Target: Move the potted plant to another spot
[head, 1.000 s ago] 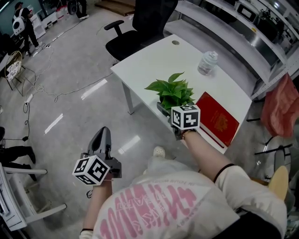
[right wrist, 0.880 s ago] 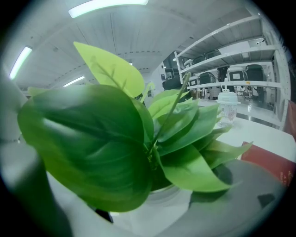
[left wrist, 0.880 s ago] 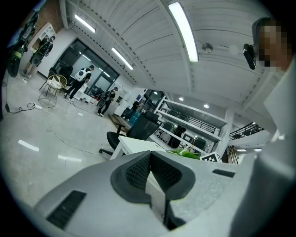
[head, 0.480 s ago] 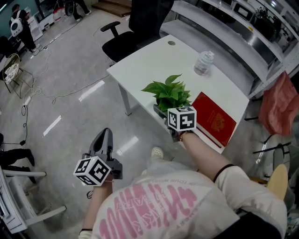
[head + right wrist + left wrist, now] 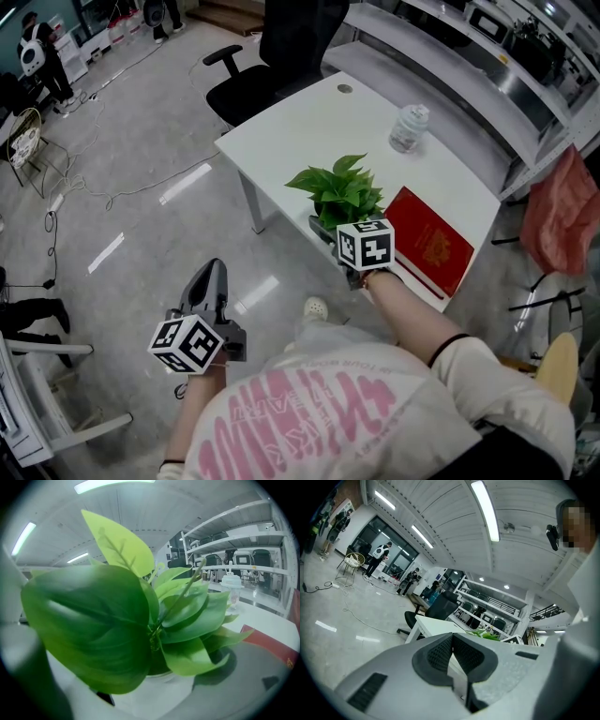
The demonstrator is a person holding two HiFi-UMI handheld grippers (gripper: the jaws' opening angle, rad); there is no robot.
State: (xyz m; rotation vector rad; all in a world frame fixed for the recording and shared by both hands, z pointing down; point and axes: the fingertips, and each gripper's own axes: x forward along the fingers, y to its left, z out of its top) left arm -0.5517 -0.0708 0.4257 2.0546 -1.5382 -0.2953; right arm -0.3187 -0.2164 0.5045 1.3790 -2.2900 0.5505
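Head view is showing a person standing at the near edge of a white rectangular counter (image 5: 309, 117), holding a gripper in each hand. The right gripper (image 5: 328, 230) is reaching in under a small leafy green potted plant (image 5: 339, 190), which is sitting at the counter's near edge, just beside a flat red hardback book (image 5: 429, 239). A clear plastic bottle (image 5: 409, 127) is standing well apart, toward the far side, and a black office chair (image 5: 272, 66) is waiting beyond the counter's far corner.

Right gripper view is filling up with broad green leaves; below them the plant's round white pot (image 5: 150, 693) is sitting between the two grey jaws, which are closing in on either side of it, so the grip is looking made. Whether the pot is resting on the counter or riding just above it cannot be told.

Left gripper (image 5: 210, 274) is hanging low over the grey floor (image 5: 141, 169), away from the counter, its jaws pressing together on nothing.

Judging from this, the grasp is done; the carrying to a new spot and the setting down are remaining.
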